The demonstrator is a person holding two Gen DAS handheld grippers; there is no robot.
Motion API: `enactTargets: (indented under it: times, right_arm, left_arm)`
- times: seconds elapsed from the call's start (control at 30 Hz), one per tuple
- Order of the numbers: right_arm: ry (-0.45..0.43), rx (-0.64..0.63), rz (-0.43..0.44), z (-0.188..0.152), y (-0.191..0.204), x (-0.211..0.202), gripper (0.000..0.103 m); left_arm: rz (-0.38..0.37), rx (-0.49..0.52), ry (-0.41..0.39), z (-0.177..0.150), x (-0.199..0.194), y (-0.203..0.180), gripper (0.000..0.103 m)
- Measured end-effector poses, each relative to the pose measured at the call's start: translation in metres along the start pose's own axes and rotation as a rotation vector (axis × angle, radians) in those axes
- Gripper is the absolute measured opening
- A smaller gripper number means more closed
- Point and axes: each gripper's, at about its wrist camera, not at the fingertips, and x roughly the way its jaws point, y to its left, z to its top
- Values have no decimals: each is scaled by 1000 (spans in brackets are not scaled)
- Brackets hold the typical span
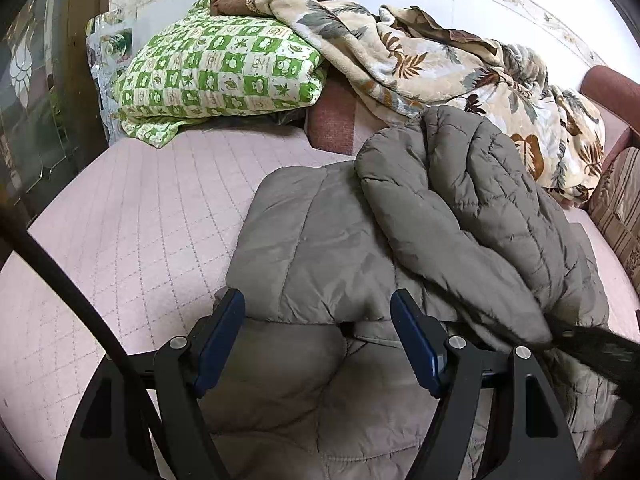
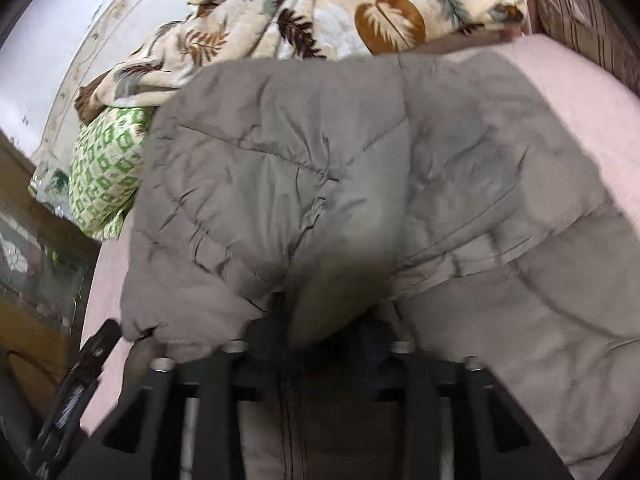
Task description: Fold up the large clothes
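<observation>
A grey-brown quilted puffer jacket (image 1: 312, 240) (image 2: 500, 280) lies on a pink quilted bed cover (image 1: 132, 220). One sleeve (image 1: 460, 200) is folded across the body towards the lower right. In the left wrist view its end reaches my blurred right gripper (image 1: 592, 348). My left gripper (image 1: 316, 300) hovers open over the jacket's near edge, its blue pads (image 1: 220, 340) apart and touching no fabric. In the right wrist view a bunched fold (image 2: 340, 240) rises from between the fingers of my right gripper (image 2: 328, 316). It covers the fingertips, and the gripper looks shut on it.
A folded green checked quilt (image 1: 220, 68) and a cream leaf-print blanket (image 1: 420, 60) are piled along the white wall behind the jacket. A striped cushion (image 1: 616, 208) sits at the right edge. A dark wood and glass cabinet (image 1: 36, 100) stands on the left.
</observation>
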Motion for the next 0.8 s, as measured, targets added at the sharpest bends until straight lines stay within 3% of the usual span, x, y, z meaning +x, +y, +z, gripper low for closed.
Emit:
enactTargets:
  times: [0.1, 0.2, 0.37, 0.47, 0.63, 0.73, 0.8]
  right_arm:
    - [-31, -62, -4, 3, 6, -28, 43]
    - [-124, -151, -5, 8, 26, -53, 43]
    - [-195, -278, 36, 33, 78, -40, 43]
    - [-181, -337, -19, 42, 106, -1, 43]
    - [-21, -420, -89, 17, 120, 77, 44]
    - [-28, -437, -88, 13, 117, 79, 44]
    - [-11, -403, -22, 22, 113, 61, 44]
  left_arm:
    - [-7, -7, 3, 0, 0, 1, 74]
    - [-5, -20, 1, 1, -1, 4, 75]
    - [15, -34, -7, 3, -1, 10, 74]
    - [37, -49, -14, 5, 0, 16, 74]
    - [51, -79, -4, 8, 7, 27, 74]
    - [44, -78, 5, 9, 10, 27, 74]
    - [42, -74, 2, 10, 10, 26, 74]
